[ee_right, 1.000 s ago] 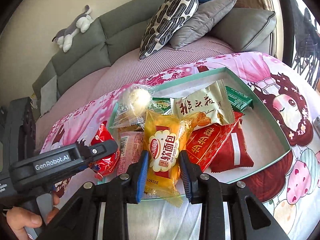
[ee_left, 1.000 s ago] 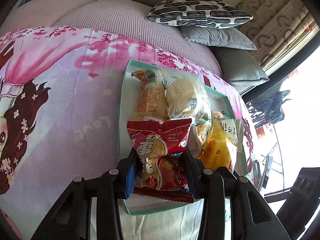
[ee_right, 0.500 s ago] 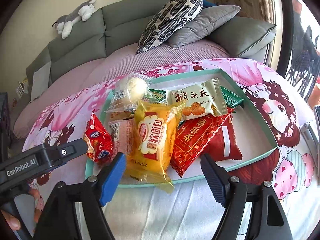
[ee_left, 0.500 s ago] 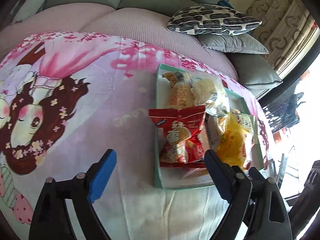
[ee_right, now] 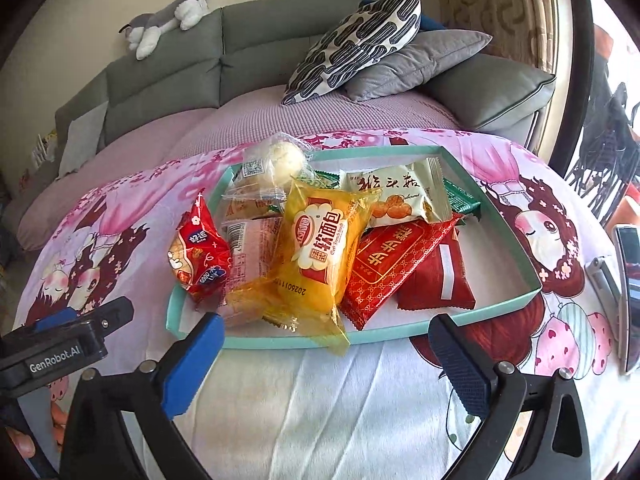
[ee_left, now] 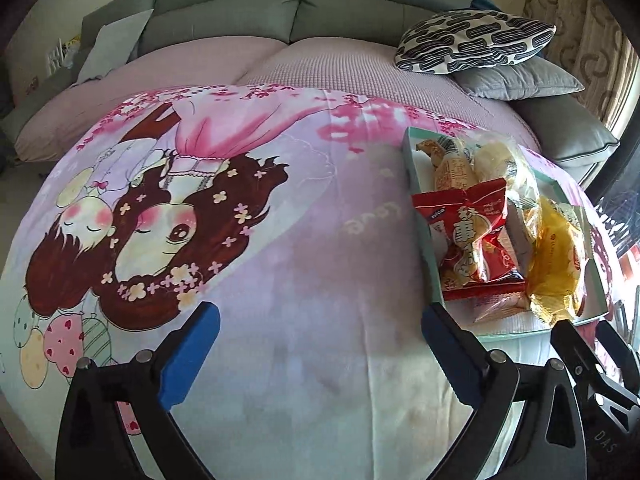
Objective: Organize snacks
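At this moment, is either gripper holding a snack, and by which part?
Nothing is held. The left gripper and right gripper are both open and empty; the snacks lie in the tray.

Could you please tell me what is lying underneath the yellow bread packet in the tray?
The yellow bread packet lies over a pink-wrapped snack and the edge of a red and gold packet in the teal tray. Whatever lies directly beneath its middle is covered.
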The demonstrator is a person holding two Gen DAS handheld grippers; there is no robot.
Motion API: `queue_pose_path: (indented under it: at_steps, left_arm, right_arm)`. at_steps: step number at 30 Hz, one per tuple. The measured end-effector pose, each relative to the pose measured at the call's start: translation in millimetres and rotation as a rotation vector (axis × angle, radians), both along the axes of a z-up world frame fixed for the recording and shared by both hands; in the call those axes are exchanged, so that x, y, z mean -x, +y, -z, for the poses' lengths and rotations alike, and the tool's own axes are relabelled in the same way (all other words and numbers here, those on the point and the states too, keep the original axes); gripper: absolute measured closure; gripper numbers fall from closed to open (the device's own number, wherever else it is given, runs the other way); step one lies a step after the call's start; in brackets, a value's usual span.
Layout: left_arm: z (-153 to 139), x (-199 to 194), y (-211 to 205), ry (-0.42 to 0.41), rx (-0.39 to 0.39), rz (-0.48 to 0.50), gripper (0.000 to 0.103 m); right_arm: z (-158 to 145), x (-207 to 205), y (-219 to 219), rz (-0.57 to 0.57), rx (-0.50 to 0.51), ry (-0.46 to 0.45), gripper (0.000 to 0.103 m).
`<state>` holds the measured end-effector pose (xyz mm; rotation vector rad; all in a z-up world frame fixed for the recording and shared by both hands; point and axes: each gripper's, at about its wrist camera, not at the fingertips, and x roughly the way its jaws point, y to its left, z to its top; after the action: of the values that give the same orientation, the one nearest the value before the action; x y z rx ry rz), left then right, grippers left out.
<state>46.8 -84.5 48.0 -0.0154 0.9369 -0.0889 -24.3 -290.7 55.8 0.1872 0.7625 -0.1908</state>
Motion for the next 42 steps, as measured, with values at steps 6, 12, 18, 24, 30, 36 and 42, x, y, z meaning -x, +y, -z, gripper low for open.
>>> queue_pose_path:
  at_steps: [6, 12, 18, 24, 30, 36, 42]
  left_arm:
    - [-2, 3, -1, -0.040, -0.102, -0.043, 0.002]
    - [3, 4, -5, -0.046, -0.232, -0.083, 0.002]
    - [8, 3, -3, -0.027, -0.238, -0.092, 0.002]
    - [11, 1, -2, -0.022, -0.242, -0.098, 0.002]
    - [20, -1, -1, 0.006, -0.246, -0.098, 0.002]
    - [19, 2, -5, -0.006, -0.235, -0.075, 0.002]
    - [18, 3, -6, -0.008, -0.235, -0.061, 0.002]
  right_arm:
    - [1, 0, 0, 0.000, 0.004, -0.001, 0.000]
    - [7, -2, -2, -0.002, 0.013, 0.023, 0.000]
    - [10, -2, -3, 0.001, 0.016, 0.023, 0.000]
    - [13, -3, -3, 0.004, 0.023, 0.034, 0.000]
    - [16, -3, -5, 0.008, 0.027, 0.054, 0.000]
    - [17, -1, -6, 0.013, 0.026, 0.060, 0.000]
    - [16, 0, -6, 0.013, 0.026, 0.058, 0.000]
